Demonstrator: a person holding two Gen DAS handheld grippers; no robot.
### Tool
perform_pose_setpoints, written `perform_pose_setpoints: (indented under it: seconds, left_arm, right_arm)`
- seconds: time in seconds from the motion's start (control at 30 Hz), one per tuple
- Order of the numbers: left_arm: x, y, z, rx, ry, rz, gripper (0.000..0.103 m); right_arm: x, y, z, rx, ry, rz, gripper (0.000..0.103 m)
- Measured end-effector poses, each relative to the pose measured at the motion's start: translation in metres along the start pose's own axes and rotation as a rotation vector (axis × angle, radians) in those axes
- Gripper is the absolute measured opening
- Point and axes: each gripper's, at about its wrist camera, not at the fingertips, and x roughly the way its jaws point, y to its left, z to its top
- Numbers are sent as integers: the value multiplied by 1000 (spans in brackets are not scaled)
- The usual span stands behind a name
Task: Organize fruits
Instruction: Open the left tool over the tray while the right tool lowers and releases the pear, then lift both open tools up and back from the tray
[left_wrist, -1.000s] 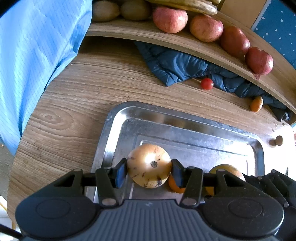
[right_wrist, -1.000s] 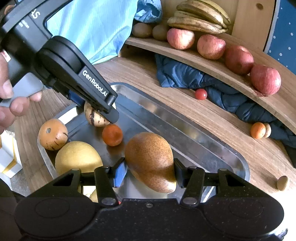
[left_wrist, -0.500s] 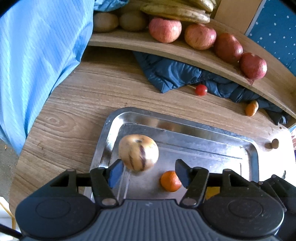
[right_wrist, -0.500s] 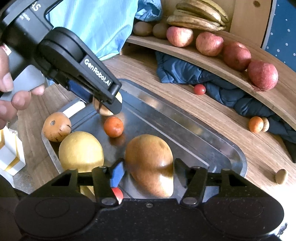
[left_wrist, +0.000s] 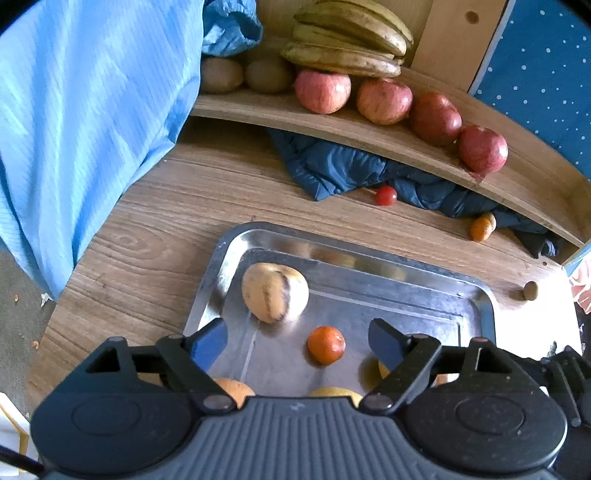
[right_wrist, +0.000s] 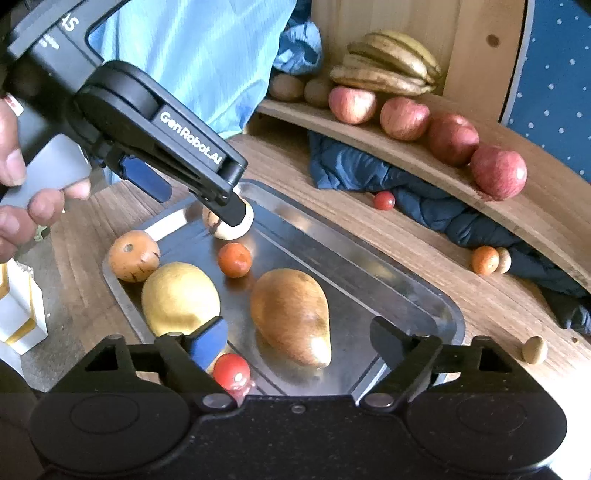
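Both tools have just let go. The left gripper has its jaws spread after just opening, nothing between them; the pale streaked fruit lies free at the far left of the metal tray. The right gripper has likewise just opened, and the brown pear rests between its jaws, apparently untouched.

The tray holds 6 visible pieces — those 2, a small orange, a yellow pear, a spotted round fruit on the left rim and a red tomato nearest.

Still loose on the table, by my reading: a cherry tomato and a small orange by the dark cloth. The shelf carries 4 apples, bananas and kiwis — seemingly sorted.
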Motion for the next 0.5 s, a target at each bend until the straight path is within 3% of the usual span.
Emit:
perform_pose_setpoints:
  seconds: [0.27, 0.5]
  left_arm:
    - [-14, -6, -5, 14, -39, -21, 96]
    - [-25, 4, -8, 32, -58, -34, 97]
  right_arm:
    - [-26, -4, -6, 40, -35, -42, 100]
    - [-37, 0, -7, 79, -49, -69, 102]
